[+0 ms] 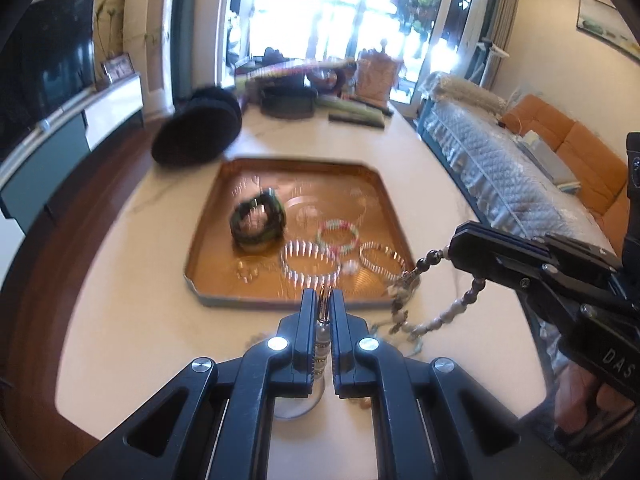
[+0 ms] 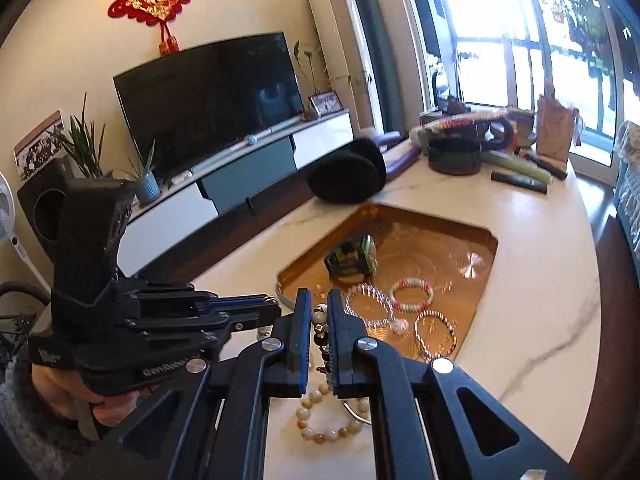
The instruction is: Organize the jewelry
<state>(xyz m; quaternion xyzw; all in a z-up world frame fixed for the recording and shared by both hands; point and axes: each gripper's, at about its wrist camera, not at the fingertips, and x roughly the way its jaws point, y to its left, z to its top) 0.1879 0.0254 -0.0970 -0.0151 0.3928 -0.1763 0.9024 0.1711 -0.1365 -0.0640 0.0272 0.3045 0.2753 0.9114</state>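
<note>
A copper tray [image 1: 208, 236] [image 2: 486, 256] on the white table holds a dark green wrap bracelet [image 1: 258, 220] [image 2: 352, 258], a pink-green bead bracelet [image 1: 337, 237] [image 2: 412, 294] and two silver bangles [image 1: 310, 264] [image 1: 380, 258]. My left gripper [image 1: 323, 300] is shut on a silver beaded bangle [image 1: 322, 344] near the tray's front edge. My right gripper [image 2: 319, 300] is shut on a dark-and-pale bead necklace [image 2: 320, 328] [image 1: 430, 258], which hangs to the table. A cream bead bracelet [image 2: 320, 420] lies on the table under it.
A black fur hat [image 1: 198, 128] [image 2: 348, 174] sits beyond the tray. A dark box [image 2: 454, 156], remotes [image 2: 518, 182] and a paper bag [image 2: 554, 128] crowd the far end. A sofa [image 1: 500, 168] runs along the right; a TV cabinet [image 2: 248, 168] stands left.
</note>
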